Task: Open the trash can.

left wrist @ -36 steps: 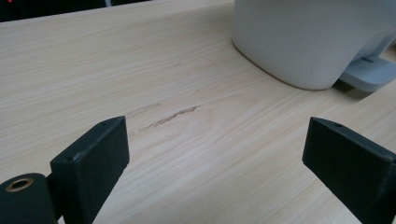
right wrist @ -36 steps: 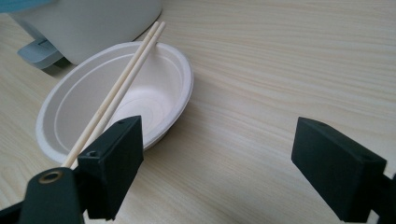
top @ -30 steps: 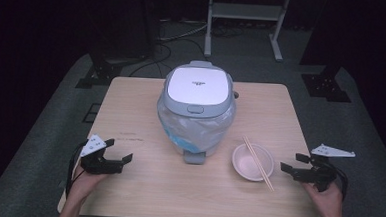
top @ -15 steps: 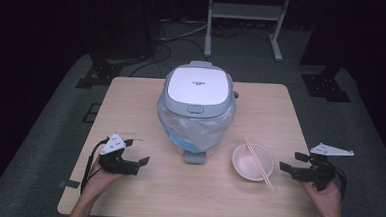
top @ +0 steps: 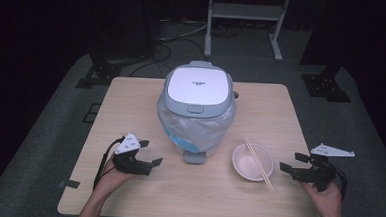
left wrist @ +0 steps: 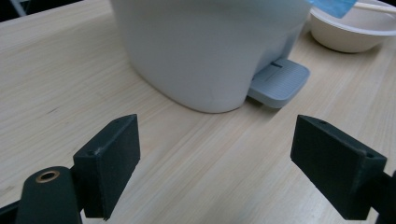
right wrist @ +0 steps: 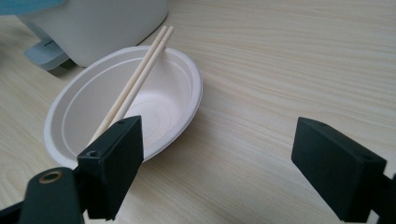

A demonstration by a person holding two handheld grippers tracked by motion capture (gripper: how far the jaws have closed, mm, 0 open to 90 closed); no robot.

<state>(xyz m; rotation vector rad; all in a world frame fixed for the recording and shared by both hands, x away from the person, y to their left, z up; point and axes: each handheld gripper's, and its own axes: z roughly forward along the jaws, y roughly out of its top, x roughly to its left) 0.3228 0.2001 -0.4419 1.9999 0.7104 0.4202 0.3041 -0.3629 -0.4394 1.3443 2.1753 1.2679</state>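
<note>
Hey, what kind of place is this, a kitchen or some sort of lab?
Most likely a lab or recording studio set up for a staged task, not a kitchen. A lone wooden table stands on grey carpet in a dark room, with metal stand legs and cables behind it, and a pedal bin on the tabletop.

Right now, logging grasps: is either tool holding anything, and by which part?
Nothing is held. The left tool and right tool are both open over bare table.

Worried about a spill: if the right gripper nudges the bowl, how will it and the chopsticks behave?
The bowl looks thin and disposable, so it would probably slide or tip easily. The chopsticks lie loose across its rim and are round, so they would likely roll off.
</note>
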